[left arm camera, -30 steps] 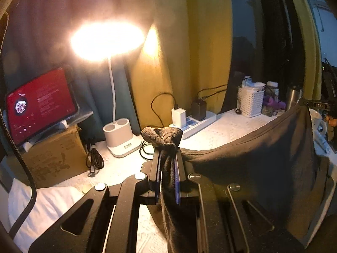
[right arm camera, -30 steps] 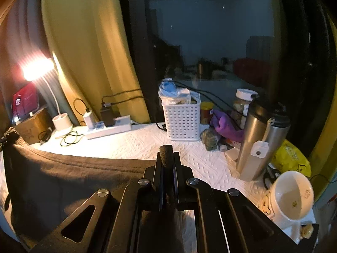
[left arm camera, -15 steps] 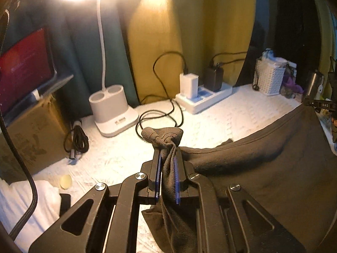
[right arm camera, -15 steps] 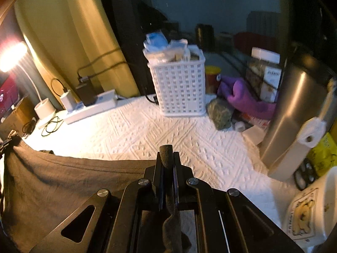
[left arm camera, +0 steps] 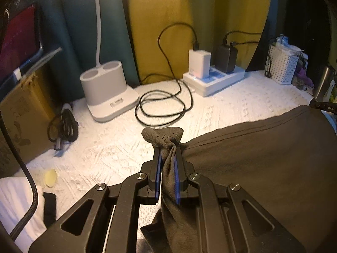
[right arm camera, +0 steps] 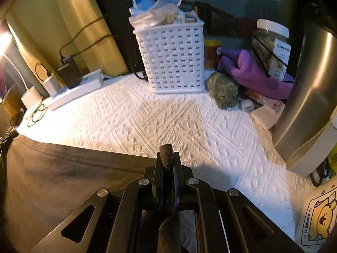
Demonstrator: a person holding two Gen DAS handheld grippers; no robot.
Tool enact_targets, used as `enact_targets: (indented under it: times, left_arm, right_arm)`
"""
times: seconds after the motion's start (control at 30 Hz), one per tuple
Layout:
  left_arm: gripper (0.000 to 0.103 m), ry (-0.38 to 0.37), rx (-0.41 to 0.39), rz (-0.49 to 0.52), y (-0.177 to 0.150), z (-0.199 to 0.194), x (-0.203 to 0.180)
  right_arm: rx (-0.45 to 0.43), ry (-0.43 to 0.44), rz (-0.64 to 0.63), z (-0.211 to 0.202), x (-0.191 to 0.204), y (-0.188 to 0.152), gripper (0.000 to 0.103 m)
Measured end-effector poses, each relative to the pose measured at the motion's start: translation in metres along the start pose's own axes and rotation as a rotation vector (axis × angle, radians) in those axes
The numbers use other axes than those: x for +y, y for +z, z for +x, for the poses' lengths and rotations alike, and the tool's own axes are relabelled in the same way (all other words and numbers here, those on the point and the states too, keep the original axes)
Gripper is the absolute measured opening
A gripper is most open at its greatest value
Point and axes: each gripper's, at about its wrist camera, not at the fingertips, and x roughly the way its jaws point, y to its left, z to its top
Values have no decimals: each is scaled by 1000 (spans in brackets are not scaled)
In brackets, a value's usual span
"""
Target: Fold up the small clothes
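Note:
A dark brown-grey garment (left arm camera: 263,160) is stretched between my two grippers, low over the white textured tablecloth (left arm camera: 231,107). My left gripper (left arm camera: 167,149) is shut on one bunched corner, which pokes out past the fingertips. My right gripper (right arm camera: 166,158) is shut on the opposite corner; the cloth (right arm camera: 63,175) spreads to its left, with a hemmed edge facing the table's far side. The right gripper's tip also shows at the far right of the left wrist view (left arm camera: 322,105).
A lamp base (left arm camera: 107,92), coiled black cable (left arm camera: 162,109) and power strip with chargers (left arm camera: 212,78) stand at the back. A cardboard box (left arm camera: 19,122) is at left. A white basket (right arm camera: 170,57), purple cloth (right arm camera: 252,73), jar (right arm camera: 271,46) and steel flask (right arm camera: 311,97) crowd the right.
Both grippers have dropped lower and moved forward toward the table, carrying the stretched garment down with them. Both stay shut on their corners.

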Motion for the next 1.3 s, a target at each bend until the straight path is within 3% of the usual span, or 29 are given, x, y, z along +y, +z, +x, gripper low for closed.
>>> enact_targets:
  times: [0.23, 0.33, 0.37, 0.4, 0.47, 0.53, 0.87, 1.3]
  left_arm:
    - [11, 4, 30, -21, -8, 11, 4]
    - [14, 4, 26, -36, -7, 7, 6]
    - [18, 11, 24, -43, -7, 5, 8]
    - [20, 13, 17, -49, -6, 1, 9]
    - [40, 17, 1, -66, -6, -7, 13]
    - [47, 11, -13, -86, -7, -14, 16]
    - [49, 21, -66, -121, -25, -56, 18]
    - [55, -57, -87, -182, -69, -98, 4]
  right_arm:
    - [21, -32, -36, 4, 5, -1, 7]
    - [27, -72, -58, 3, 8, -1, 12]
    - [32, -95, -67, 3, 8, -1, 21]
    - [29, -118, -72, 2, 8, -2, 41]
    - [14, -130, -66, -4, 6, -3, 73]
    - [9, -130, -69, -11, 6, -5, 74]
    - [-44, -155, -86, -54, 12, -17, 74]
    - [-66, -162, -98, -93, 25, -49, 74]
